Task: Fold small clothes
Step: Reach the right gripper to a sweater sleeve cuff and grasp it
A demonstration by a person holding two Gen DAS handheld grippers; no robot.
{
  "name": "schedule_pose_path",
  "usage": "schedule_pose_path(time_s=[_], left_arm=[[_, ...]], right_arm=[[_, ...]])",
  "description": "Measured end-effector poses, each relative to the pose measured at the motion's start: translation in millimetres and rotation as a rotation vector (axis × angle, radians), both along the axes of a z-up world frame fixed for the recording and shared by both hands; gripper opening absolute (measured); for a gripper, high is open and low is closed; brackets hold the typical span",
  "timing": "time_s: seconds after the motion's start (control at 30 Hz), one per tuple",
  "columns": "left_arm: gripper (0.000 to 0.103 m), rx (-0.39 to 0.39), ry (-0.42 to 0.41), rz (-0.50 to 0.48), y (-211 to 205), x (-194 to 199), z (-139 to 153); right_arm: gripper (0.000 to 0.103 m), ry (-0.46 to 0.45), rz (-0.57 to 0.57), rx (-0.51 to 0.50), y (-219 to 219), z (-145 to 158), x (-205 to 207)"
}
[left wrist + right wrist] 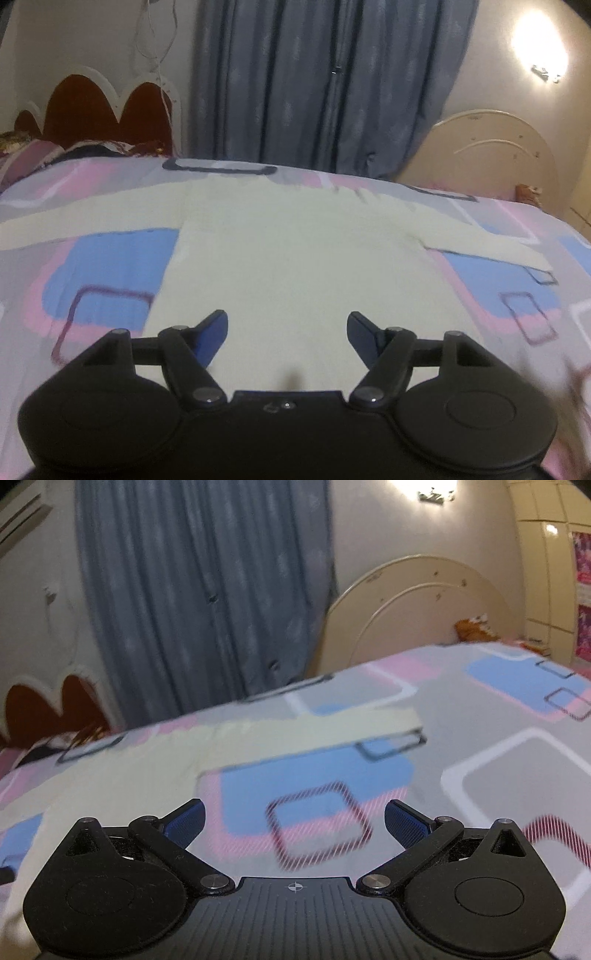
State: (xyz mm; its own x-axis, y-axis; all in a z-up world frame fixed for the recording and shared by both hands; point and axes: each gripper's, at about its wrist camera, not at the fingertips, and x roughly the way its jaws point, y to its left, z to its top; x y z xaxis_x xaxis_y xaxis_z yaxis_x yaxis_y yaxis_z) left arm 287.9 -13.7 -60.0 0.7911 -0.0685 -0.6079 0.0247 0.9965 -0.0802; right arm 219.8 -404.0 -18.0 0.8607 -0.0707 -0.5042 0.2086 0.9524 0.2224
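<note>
1. A pale cream long-sleeved top [295, 251] is seen spread flat on a bed, its body running away from the left wrist camera and both sleeves stretched out to the sides.
2. The bed is covered by a bedsheet [103, 273] printed with pink, blue and grey rounded squares.
3. The left gripper [287, 334] is held above the near hem of the top; its fingers [212, 334] are spread wide apart and nothing is gripped between them.
4. The right gripper [294, 821] is held over the bare bedsheet [498, 775], just beside the top's right side; its fingers [406, 821] are likewise spread wide and nothing is held.
5. In the right wrist view, the top [129, 775] is seen to the left, with one sleeve [332, 725] stretched across the sheet beyond the fingers.
6. Behind the bed, a blue-grey curtain [314, 81] is hung, a cream headboard [491, 151] is seen to the right, and a dark red scalloped headboard [103, 107] to the left.
7. A lit wall lamp [539, 48] is mounted high on the right wall.
8. Both views are somewhat blurred.
</note>
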Motion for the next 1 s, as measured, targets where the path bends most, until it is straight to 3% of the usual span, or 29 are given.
schedule_pose_path(time_s=[0.07,0.13,0.2,0.27,0.4,0.63,0.8,0.87,0.93,1.0], left_arm=[[0.085,-0.006,-0.018,0.012,0.4,21.3,-3.7],[0.090,0.034,-0.046,0.027,-2.1,42.4,-8.8],[0.083,0.077,-0.032,0.021,-6.9,63.9,-15.8],[0.076,0.072,0.015,0.024,-7.3,86.6,-24.7],[0.070,0.072,0.035,0.042,-7.1,113.6,-39.9],[0.068,0.103,0.052,0.027,-10.3,129.9,-55.6],[0.069,0.084,0.076,0.028,-11.2,143.5,-62.2],[0.069,0.073,0.080,0.015,-11.4,148.2,-61.2],[0.069,0.082,0.069,0.011,-11.2,150.6,-57.6],[0.071,0.103,0.063,0.000,-10.2,152.9,-54.3]], right_arm=[[0.102,-0.017,-0.031,-0.012,-15.0,-5.1,25.2],[0.072,-0.023,-0.054,-0.021,-30.5,-11.8,52.3],[0.071,-0.023,-0.080,-0.018,-46.9,-21.0,77.8],[0.071,-0.035,-0.097,0.000,-64.7,-33.0,99.7],[0.041,0.010,-0.136,0.080,-102.5,-69.1,140.9],[0.040,0.037,-0.271,0.271,-160.6,-113.5,168.9],[0.040,-0.010,-0.321,0.442,-198.9,-127.7,173.9],[0.040,-0.006,-0.326,0.454,-202.3,-126.8,177.8],[0.001,0.030,-0.303,0.402,-199.9,-121.0,183.9],[0.001,-0.010,-0.299,0.324,-194.6,-109.1,179.1]])
